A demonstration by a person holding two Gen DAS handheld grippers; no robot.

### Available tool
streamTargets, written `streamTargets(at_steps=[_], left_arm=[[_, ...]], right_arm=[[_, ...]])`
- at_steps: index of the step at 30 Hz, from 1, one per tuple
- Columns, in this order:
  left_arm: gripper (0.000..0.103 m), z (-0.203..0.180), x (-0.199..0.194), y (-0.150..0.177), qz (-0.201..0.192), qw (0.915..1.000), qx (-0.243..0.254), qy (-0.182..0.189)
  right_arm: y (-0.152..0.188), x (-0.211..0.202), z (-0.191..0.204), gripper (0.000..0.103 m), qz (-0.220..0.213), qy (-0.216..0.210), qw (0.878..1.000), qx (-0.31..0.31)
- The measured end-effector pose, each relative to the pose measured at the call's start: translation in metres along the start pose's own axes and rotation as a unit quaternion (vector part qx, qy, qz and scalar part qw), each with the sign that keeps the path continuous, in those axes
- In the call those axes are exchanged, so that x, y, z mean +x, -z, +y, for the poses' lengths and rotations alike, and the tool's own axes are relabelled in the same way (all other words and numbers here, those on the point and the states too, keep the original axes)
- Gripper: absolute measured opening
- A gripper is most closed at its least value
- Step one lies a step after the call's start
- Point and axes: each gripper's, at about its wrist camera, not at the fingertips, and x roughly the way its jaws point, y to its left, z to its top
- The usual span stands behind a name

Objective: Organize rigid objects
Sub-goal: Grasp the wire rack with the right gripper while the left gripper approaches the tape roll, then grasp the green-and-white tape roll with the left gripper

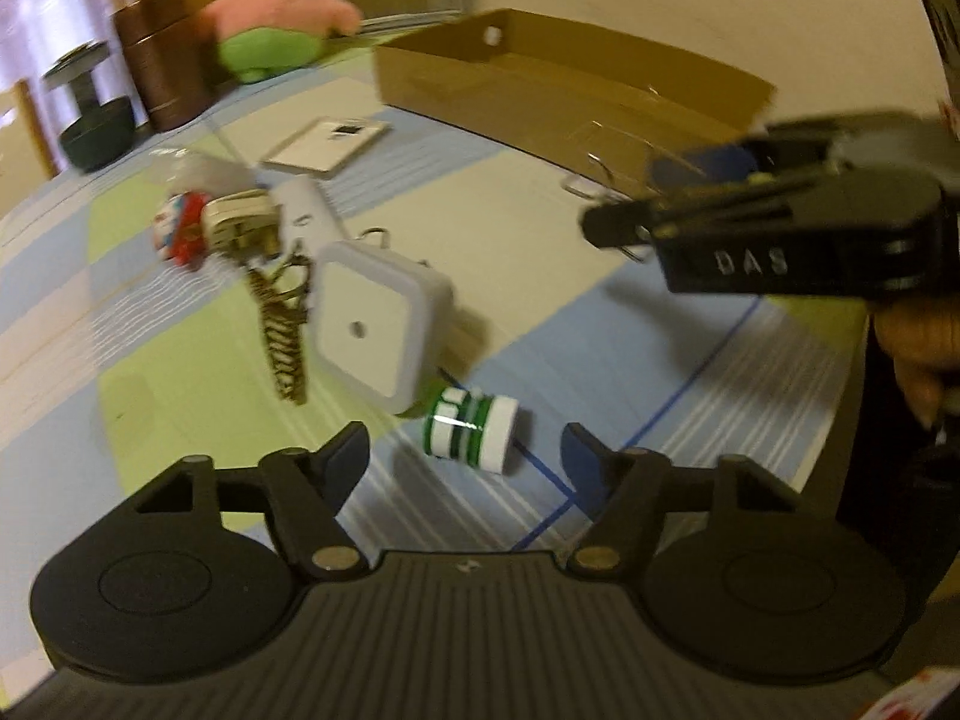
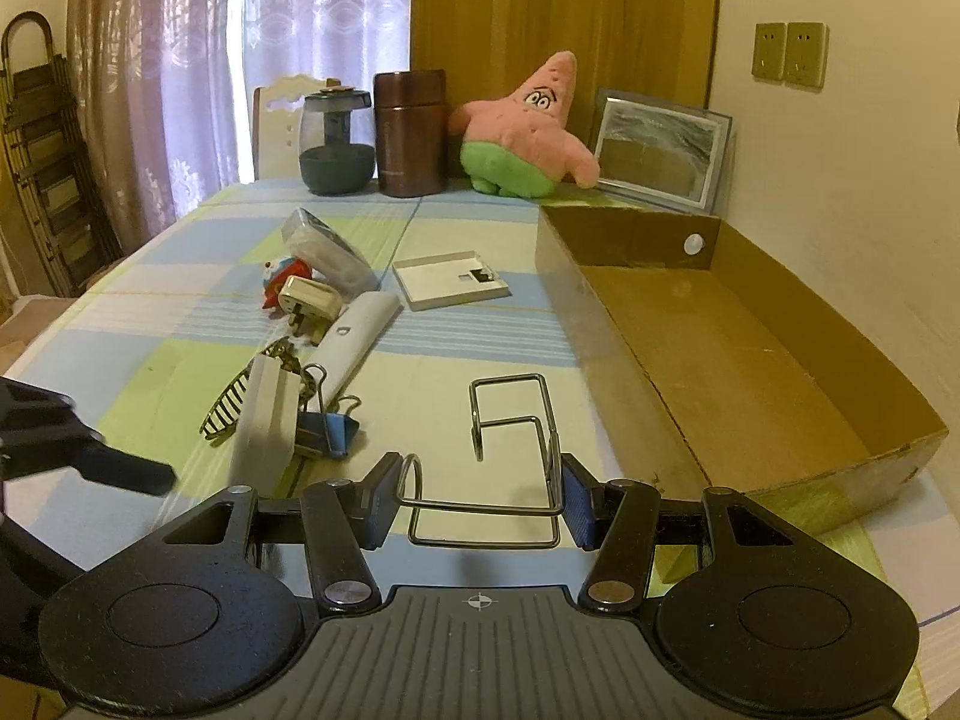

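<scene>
Left wrist view: left gripper (image 1: 465, 450) hangs over the green-and-white roll (image 1: 471, 429), jaws apart, not touching it; it should centre before closing.

Right wrist view: right gripper (image 2: 480, 495) is clamped on the wire rack (image 2: 510, 420) (grip looks firm), beside the empty cardboard box (image 2: 900, 438); it should lift clear of the wall.

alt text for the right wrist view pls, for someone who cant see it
The right gripper is shut on a bent wire rack over a checked tablecloth, beside an open cardboard box. Small household items lie scattered to the left; a pink star plush sits behind.
</scene>
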Motion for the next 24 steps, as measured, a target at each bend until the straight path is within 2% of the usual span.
streamTargets(at_steps=[15,18,24], left_arm=[[0.041,0.006,0.022,-0.005,0.005,0.9991,0.021,0.037],[0.03,0.007,0.022,-0.006,0.005,0.9992,0.019,0.036],[0.028,0.006,0.018,-0.005,0.016,0.9995,0.0,0.027]], right_arm=[[0.001,0.005,-0.004,0.051,0.008,0.005,1.0,0.004],[0.002,0.005,-0.004,0.051,0.009,0.005,1.0,0.003],[0.001,0.003,-0.004,0.051,0.006,0.004,1.0,0.003]])
